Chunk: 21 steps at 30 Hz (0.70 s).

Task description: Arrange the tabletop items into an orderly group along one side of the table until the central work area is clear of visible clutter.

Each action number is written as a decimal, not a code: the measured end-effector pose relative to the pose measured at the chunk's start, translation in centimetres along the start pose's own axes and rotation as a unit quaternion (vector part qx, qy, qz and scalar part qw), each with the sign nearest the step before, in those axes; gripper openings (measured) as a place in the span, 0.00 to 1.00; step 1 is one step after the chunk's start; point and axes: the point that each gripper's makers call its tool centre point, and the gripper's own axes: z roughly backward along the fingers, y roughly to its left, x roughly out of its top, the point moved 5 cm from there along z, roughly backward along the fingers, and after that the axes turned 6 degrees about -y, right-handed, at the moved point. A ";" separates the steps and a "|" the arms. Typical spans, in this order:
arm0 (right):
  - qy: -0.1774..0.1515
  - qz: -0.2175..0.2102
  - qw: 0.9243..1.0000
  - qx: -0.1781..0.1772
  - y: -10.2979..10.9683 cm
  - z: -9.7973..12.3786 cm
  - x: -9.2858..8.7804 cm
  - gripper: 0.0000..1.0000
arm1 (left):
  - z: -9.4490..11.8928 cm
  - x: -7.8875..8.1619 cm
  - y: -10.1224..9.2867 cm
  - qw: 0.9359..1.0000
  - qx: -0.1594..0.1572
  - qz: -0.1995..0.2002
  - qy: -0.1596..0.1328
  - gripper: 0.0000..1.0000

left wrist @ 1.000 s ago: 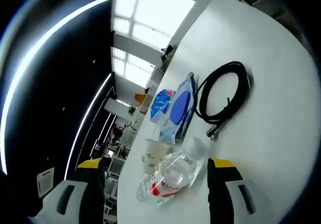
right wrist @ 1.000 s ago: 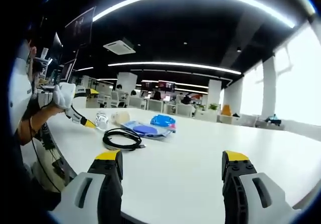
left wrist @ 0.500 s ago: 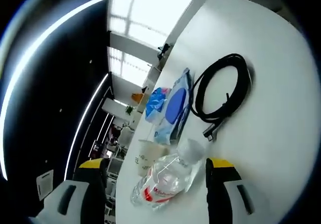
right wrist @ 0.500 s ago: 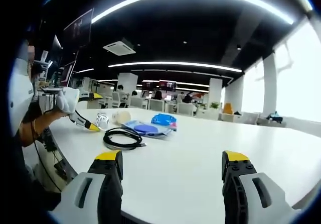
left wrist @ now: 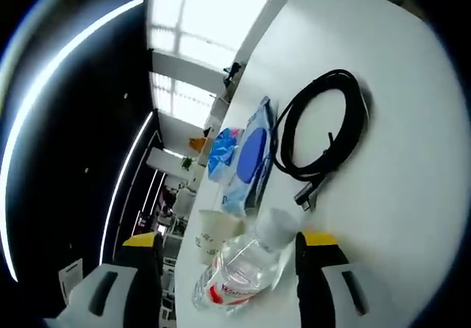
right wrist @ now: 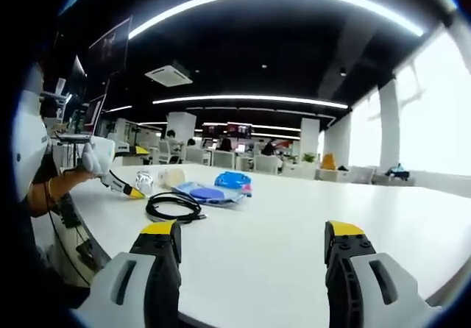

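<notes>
Left gripper [left wrist: 224,287] jaws apart, straddling clear plastic water bottle with red label [left wrist: 239,273] lying low centre of left gripper view, beside pale paper cup [left wrist: 211,234]. Advise: centre jaws on bottle body, not cap, then close gently; thin plastic likely deforms. Coiled black cable [left wrist: 322,133] right of centre, blue wipes packet [left wrist: 246,159] mid-frame. Right gripper [right wrist: 250,269] jaws apart, holding nothing, over bare white table [right wrist: 294,218].

White table [left wrist: 412,107] bears cable [left wrist: 324,133], bottle [left wrist: 246,269], cup [left wrist: 210,234], packets [left wrist: 246,155].

The left gripper view is rolled over on its side. It looks from very close at a bottle [left wrist: 246,269] near the bottom of the frame, with a black cable [left wrist: 324,133] further up. The right gripper view sits level, low over the tabletop [right wrist: 294,225], and sees the same cable [right wrist: 174,207] and bottle [right wrist: 145,182] far off at the left.
</notes>
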 end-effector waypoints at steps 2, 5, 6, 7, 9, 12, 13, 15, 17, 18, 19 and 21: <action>0.000 -0.003 1.000 0.001 0.0 -0.1 0.0 0.76 | -0.1 0.1 -0.1 1.000 -0.003 -0.011 -0.002 0.70; 0.001 -0.002 1.000 0.001 0.1 -0.1 -0.2 0.76 | -0.2 0.2 -0.2 1.000 -0.015 -0.020 -0.005 0.66; 0.001 -0.002 1.000 0.001 0.0 -0.1 -0.2 0.75 | -0.3 0.2 -0.3 1.000 -0.018 -0.022 -0.005 0.64; 0.001 -0.003 1.000 0.001 0.0 -0.1 -0.3 0.75 | -0.4 0.3 -0.5 0.999 -0.023 -0.029 -0.006 0.61; 0.003 -0.005 1.000 0.000 -0.1 0.0 -0.4 0.75 | -0.5 0.4 -0.7 0.998 -0.033 -0.044 -0.007 0.57; 0.004 -0.005 1.000 -0.003 -0.2 0.1 -0.5 0.74 | -0.8 0.7 -1.3 0.995 -0.050 -0.086 -0.009 0.50; 0.003 -0.005 1.000 -0.004 -0.3 0.2 -0.6 0.74 | -0.9 0.6 -1.4 0.995 -0.049 -0.088 -0.007 0.48; 0.002 -0.007 1.000 -0.008 -0.4 0.4 -0.6 0.74 | -1.1 0.6 -1.8 0.994 -0.051 -0.099 -0.003 0.45; 0.002 -0.011 1.000 -0.009 -0.5 0.5 -0.7 0.74 | -1.2 0.7 -2.0 0.992 -0.058 -0.111 -0.002 0.41; 0.003 -0.012 1.000 -0.010 -0.5 0.6 -0.8 0.74 | -1.3 0.7 -2.1 0.990 -0.066 -0.121 -0.002 0.38; 0.005 -0.012 1.000 -0.011 -0.6 0.6 -0.8 0.73 | -1.3 0.6 -2.3 0.990 -0.069 -0.124 -0.002 0.35; 0.006 -0.011 1.000 -0.011 -0.6 0.7 -0.9 0.73 | -1.3 0.4 -2.8 0.989 -0.075 -0.129 -0.003 0.31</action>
